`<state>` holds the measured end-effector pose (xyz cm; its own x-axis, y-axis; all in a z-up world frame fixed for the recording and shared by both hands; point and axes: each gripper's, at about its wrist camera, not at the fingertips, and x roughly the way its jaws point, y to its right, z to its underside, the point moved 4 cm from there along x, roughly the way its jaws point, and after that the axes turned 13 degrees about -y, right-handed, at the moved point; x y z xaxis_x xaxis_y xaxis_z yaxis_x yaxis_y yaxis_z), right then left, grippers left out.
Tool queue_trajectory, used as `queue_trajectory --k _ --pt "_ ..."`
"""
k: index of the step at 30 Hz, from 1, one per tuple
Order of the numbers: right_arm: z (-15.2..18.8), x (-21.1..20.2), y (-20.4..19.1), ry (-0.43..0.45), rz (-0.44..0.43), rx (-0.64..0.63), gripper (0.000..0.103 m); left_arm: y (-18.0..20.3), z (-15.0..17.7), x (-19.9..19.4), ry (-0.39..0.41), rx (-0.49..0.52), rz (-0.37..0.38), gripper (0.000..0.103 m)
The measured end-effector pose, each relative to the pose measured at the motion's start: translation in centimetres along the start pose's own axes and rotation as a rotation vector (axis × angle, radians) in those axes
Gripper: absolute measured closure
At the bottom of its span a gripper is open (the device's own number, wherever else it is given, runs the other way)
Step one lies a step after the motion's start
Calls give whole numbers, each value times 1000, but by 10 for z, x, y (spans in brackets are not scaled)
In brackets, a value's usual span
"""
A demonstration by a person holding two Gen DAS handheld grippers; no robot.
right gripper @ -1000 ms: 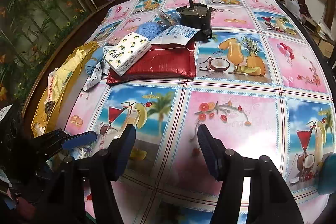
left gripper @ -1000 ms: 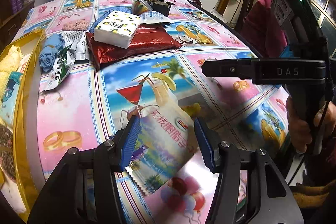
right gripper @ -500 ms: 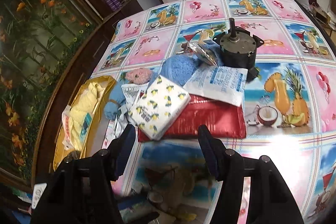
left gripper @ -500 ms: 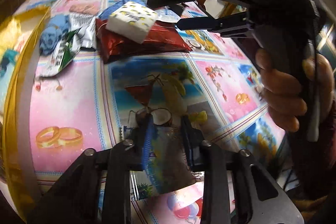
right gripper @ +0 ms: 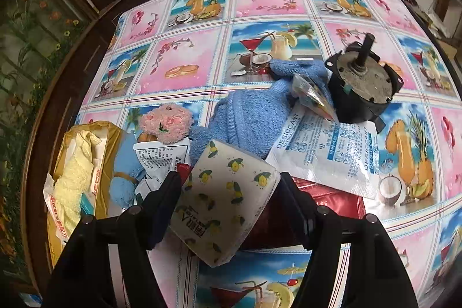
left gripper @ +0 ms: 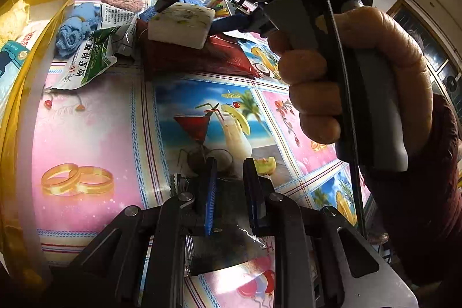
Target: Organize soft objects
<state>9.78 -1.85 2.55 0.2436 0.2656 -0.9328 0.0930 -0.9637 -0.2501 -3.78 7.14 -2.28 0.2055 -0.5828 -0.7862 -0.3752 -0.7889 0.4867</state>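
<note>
Round table covered in a glossy pink-and-blue cocktail-print oilcloth. Directly on it: red foil pouch near centre, folded blue towel and black motor farther back, gold-rimmed box at left.

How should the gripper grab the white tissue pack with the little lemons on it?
Take the tissue pack across its two long sides, coming down from above. It lies flat on top of the red pouch, so both sides are free. The right gripper already straddles it that way, jaws opening, pads probably not pressing yet. It looks soft, so squeeze gently at the middle.
</note>
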Motion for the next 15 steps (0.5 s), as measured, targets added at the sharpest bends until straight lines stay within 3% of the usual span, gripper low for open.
queue_trajectory --k 3,8,13,15 --pt "6 -4 -7 2 -7 -66 54 0 0 -1 0 -5 -1 86" --pt "27 -19 -6 39 -11 -131 67 -1 0 -4 12 -11 -9 86" --pt "55 -45 16 103 -83 -129 80 2 3 -16 65 9 -6 71" --pt "68 -54 27 121 -105 -126 83 3 4 -19 78 14 -25 71"
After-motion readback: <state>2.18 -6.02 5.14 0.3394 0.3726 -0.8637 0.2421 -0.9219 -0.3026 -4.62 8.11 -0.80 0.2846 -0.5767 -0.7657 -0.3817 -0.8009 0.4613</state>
